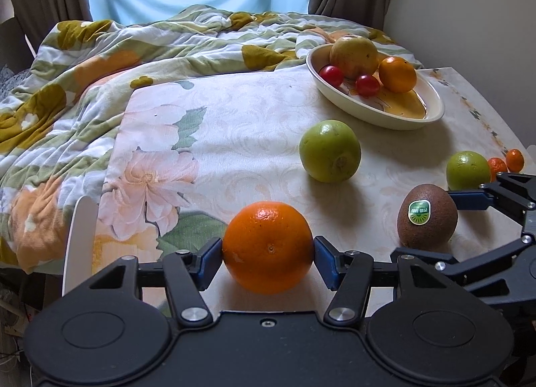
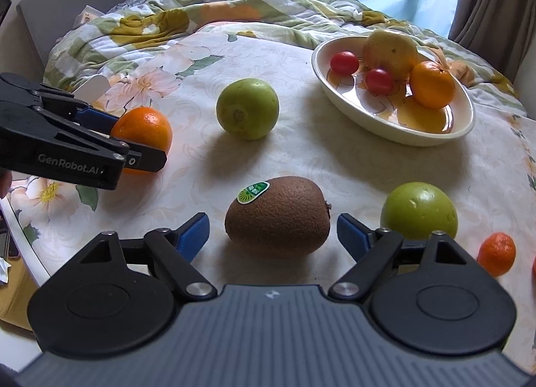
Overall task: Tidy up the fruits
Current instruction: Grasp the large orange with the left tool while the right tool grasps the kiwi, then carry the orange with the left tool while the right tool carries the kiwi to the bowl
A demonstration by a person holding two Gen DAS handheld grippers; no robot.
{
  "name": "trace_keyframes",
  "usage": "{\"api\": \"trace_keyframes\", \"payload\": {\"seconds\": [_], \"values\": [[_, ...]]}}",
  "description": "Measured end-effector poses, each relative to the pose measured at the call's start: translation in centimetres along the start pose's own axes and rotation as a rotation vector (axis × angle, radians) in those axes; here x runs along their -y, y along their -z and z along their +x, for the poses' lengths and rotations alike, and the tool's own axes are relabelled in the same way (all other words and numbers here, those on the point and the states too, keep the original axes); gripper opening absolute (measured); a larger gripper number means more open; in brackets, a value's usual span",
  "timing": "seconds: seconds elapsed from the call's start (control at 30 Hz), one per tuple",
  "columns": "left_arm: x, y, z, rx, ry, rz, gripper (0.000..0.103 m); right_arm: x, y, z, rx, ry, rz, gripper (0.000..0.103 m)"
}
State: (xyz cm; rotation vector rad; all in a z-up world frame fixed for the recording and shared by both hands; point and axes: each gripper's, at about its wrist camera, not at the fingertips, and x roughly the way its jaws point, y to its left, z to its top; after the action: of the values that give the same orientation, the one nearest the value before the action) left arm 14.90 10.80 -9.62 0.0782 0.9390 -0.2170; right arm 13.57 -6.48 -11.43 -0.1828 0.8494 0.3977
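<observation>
My left gripper (image 1: 268, 254) is shut on a large orange (image 1: 268, 239) at the near edge of the floral table; both blue pads press its sides. From the right wrist view the same gripper (image 2: 137, 139) and orange (image 2: 145, 126) show at the left. My right gripper (image 2: 272, 233) stands open around a brown kiwi (image 2: 278, 216) with a green sticker, a gap on each side. The kiwi (image 1: 427, 216) lies on the cloth. A cream oval bowl (image 2: 435, 141) at the back right holds a yellow fruit, a small orange and two cherry tomatoes.
Two green apples (image 2: 247, 108) (image 2: 418, 211) lie loose on the cloth, and a small mandarin (image 2: 496, 253) sits at the right edge. A rumpled floral quilt (image 1: 83, 92) lies behind and left of the table. A white card (image 1: 80, 239) stands at the table's left edge.
</observation>
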Motion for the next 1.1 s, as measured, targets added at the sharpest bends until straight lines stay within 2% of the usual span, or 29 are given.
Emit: {"api": "trace_keyframes", "payload": {"seconds": [0.17,0.23,0.27,0.73,1.1], "values": [[0.2,0.4,-0.3,-0.003,-0.009,-0.001,0.063,0.1,-0.2,0.2,0.001,0.003,-0.012,0.094],[0.2,0.5,-0.5,-0.005,-0.012,-0.003,0.063,0.1,-0.2,0.3,0.000,0.002,-0.019,0.088],[0.2,0.7,-0.7,-0.004,-0.014,-0.006,0.063,0.0,-0.3,0.4,-0.005,-0.001,-0.022,0.081],[1.2,1.3,-4.0,0.043,-0.066,-0.065,0.063,0.0,-0.6,-2.0,0.018,-0.034,-0.038,0.081],[4.4,1.2,-7.5,0.090,-0.119,-0.105,0.063,1.7,-0.9,-5.8,0.060,-0.066,-0.020,0.081]]}}
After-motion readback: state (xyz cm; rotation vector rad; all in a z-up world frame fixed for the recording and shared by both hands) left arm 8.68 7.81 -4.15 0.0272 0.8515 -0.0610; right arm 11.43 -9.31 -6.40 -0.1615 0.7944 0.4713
